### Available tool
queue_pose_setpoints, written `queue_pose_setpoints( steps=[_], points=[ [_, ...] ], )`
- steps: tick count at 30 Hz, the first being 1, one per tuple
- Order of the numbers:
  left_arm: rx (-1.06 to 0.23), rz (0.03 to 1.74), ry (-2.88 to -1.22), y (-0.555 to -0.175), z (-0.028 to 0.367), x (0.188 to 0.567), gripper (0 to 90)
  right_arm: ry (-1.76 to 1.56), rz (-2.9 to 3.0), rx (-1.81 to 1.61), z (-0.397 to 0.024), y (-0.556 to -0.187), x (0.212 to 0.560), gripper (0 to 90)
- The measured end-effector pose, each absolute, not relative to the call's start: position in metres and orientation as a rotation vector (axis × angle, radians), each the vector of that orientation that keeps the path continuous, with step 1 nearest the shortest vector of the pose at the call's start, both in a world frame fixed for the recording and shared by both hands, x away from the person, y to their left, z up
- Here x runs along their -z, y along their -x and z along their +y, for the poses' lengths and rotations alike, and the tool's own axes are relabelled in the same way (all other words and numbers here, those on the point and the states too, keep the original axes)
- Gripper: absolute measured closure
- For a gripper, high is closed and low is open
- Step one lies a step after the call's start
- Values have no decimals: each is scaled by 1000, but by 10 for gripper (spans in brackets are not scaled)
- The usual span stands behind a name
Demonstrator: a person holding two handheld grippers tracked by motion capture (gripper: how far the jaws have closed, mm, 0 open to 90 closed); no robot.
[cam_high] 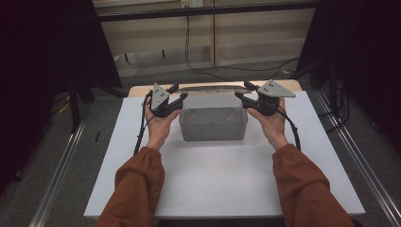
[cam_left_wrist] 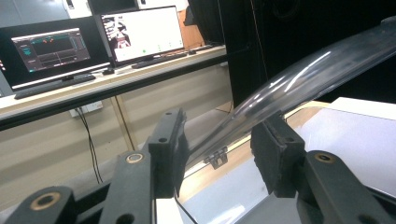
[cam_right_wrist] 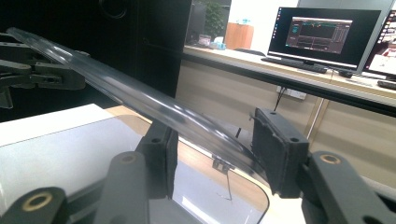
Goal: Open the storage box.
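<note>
While I am standing at the white rectangular table (cam_high: pixel 222 184), I am holding one black two-jaw gripper in each hand near the centre of the high view. Between them a clear rectangular plastic box (cam_high: pixel 213 124) is sitting on the table, and its clear plastic lid (cam_high: pixel 213 88) is lifted above the far rim of the box, in the upper middle of the frame. My left gripper (cam_high: pixel 176 98) is taking the left end of the lid; in the left gripper view the curved clear lid (cam_left_wrist: pixel 299 79) is passing between the two jaws, which are standing apart around it, the right one touching its edge. My right gripper (cam_high: pixel 243 96) is holding the right end in the same way, the lid (cam_right_wrist: pixel 154 105) running between its jaws. Two lit computer monitors (cam_left_wrist: pixel 98 44) are glowing at the upper left of the left gripper view.
</note>
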State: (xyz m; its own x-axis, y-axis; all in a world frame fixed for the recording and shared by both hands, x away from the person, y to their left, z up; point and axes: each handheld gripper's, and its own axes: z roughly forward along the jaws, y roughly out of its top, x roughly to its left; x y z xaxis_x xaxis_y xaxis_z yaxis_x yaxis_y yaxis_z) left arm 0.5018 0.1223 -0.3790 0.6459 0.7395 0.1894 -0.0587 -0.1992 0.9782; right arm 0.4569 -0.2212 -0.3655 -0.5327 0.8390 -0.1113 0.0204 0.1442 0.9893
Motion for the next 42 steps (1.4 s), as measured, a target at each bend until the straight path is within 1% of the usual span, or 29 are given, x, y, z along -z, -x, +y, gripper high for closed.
queue_pose_setpoints(
  steps=[5, 18, 26, 28, 30, 34, 36, 42],
  points=[
    [-799, 567, -1620, -505, 121, 376, 577, -835, 1711, -1470, -223, -461, 364, 524],
    [-781, 562, -1624, -508, 123, 374, 610, -853, 1714, -1440, -227, -472, 367, 516],
    [-785, 564, -1628, -512, 123, 373, 617, -850, 1704, -1441, -227, -475, 371, 563],
    [-790, 562, -1635, -513, 124, 372, 613, -855, 1699, -1439, -229, -477, 371, 571],
    [-800, 575, -1624, -515, 123, 372, 590, -856, 1701, -1429, -230, -479, 373, 582],
    [-795, 573, -1632, -517, 122, 371, 593, -866, 1704, -1437, -230, -481, 374, 594],
    [-799, 578, -1638, -520, 121, 372, 587, -868, 1692, -1446, -232, -484, 375, 626],
    [-798, 598, -1623, -524, 120, 373, 565, -870, 1706, -1437, -231, -489, 371, 624]
  ],
)
